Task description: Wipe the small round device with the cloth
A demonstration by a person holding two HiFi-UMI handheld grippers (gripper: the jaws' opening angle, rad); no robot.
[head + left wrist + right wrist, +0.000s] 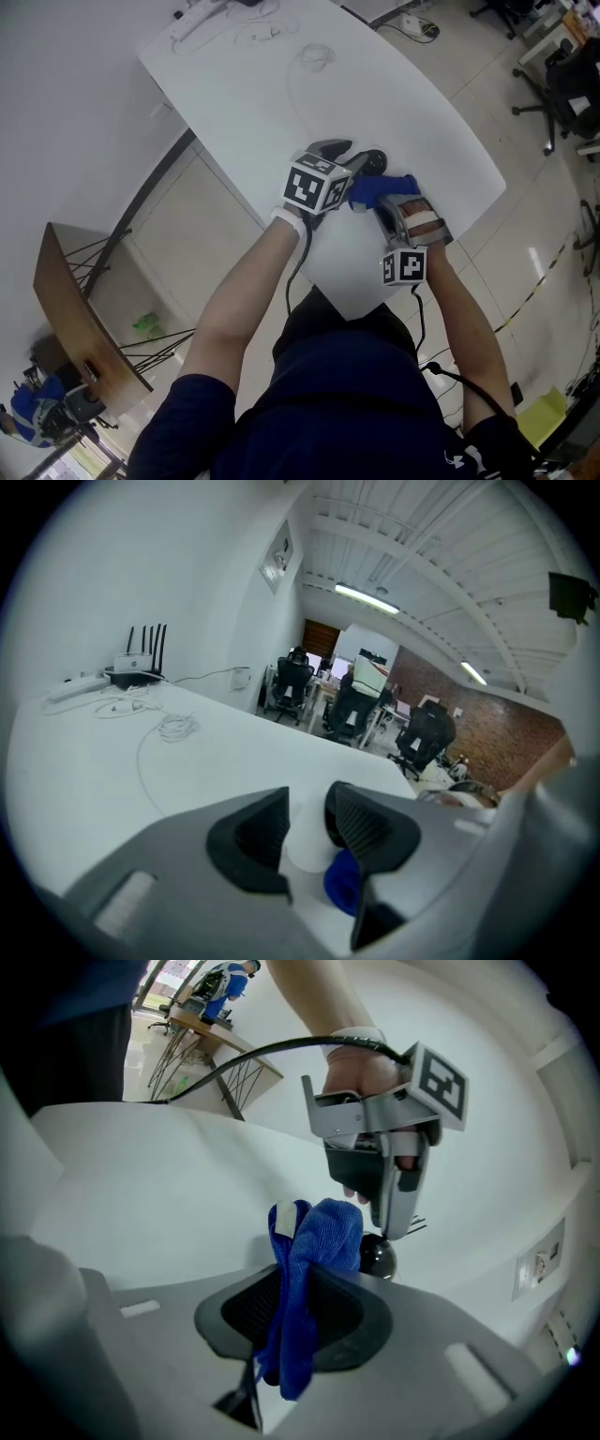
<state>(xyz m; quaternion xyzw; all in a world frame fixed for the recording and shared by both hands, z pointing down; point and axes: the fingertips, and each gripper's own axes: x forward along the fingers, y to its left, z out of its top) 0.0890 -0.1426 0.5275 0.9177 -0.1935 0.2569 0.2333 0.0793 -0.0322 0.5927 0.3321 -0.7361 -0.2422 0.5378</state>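
**A:** Where is the small glossy black round device sitting?

**B:** It is sitting on the white table, toward the person's end. The left gripper appears to be clamping it between narrowly parted jaws.

**A:** And the blue microfibre cloth?

**B:** The right gripper is pinching it, bunched, just beside the device. I judge wiping is only starting, with the strokes themselves still to do.

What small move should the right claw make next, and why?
Probably nudge the right claw forward until the blue cloth it grips presses the small round device, which the left claw seems to steady; the cloth sits right beside it.
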